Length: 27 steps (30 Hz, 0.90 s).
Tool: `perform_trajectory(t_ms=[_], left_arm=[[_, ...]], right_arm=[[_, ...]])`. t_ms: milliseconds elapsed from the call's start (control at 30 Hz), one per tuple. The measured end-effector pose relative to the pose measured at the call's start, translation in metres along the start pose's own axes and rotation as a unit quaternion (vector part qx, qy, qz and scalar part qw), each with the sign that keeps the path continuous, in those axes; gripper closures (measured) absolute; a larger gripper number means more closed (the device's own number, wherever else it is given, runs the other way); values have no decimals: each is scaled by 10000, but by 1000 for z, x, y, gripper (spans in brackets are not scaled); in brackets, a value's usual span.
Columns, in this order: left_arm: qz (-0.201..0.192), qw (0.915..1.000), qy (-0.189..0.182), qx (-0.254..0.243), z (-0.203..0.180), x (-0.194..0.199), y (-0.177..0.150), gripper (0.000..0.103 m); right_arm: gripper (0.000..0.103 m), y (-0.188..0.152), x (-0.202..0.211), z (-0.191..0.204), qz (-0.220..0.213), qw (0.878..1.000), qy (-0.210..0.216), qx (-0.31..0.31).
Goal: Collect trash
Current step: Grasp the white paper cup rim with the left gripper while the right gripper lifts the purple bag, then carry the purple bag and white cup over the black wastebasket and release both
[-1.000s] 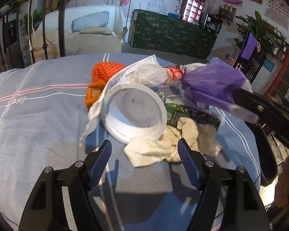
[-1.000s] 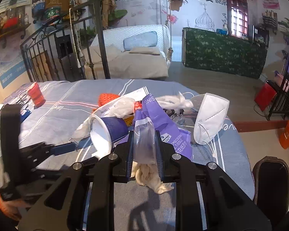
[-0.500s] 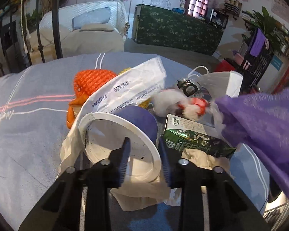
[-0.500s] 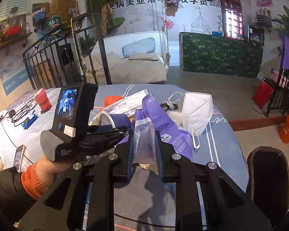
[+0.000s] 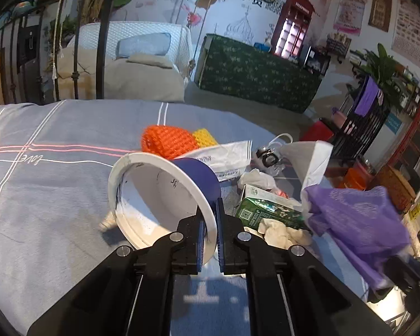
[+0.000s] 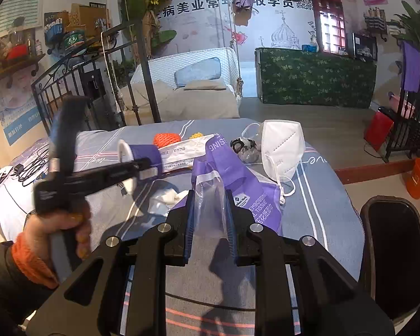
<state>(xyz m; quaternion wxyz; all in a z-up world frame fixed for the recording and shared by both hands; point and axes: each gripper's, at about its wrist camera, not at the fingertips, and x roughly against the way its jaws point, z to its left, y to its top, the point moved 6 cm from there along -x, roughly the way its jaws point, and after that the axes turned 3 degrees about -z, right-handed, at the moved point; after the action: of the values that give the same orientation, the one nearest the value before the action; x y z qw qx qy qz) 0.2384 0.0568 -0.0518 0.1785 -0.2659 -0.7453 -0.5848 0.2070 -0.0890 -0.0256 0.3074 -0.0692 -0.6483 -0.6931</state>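
Trash lies piled on the bed [image 5: 56, 196]. In your left view, your left gripper [image 5: 209, 233] is clamped on the rim of the cup [image 5: 165, 193] (white inside, blue outside), held tilted above the sheet. Beyond it sit the orange net [image 5: 168, 140], a green carton [image 5: 266, 210] and the purple bag [image 5: 358, 224].

In your right view, your right gripper [image 6: 210, 218] is pinched on the bag's [image 6: 238, 179] clear plastic edge. A mask [image 6: 282, 148] lies just beyond the bag, and a black bin [image 6: 394, 252] stands beside the bed at right. Your left hand [image 6: 64, 224] holds the other gripper, cup [image 6: 137, 154] raised.
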Motion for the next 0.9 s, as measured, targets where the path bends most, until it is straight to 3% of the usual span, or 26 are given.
perform_trajectory(t_ms=[267, 400, 700, 900], left_arm=[[-487, 9988, -12, 57, -9, 57, -6, 95], [-704, 9974, 25, -153, -26, 75, -13, 95], [-619, 9959, -530, -381, -70, 78, -29, 95], [-548, 9906, -995, -762, -114, 72, -37, 95]], right_arm=[[82, -9, 15, 1, -123, 9999, -97, 54], [82, -13, 24, 2, -159, 9998, -146, 52], [82, -22, 58, -20, -409, 9978, -527, 27], [82, -29, 82, -72, -555, 9915, -1154, -227]])
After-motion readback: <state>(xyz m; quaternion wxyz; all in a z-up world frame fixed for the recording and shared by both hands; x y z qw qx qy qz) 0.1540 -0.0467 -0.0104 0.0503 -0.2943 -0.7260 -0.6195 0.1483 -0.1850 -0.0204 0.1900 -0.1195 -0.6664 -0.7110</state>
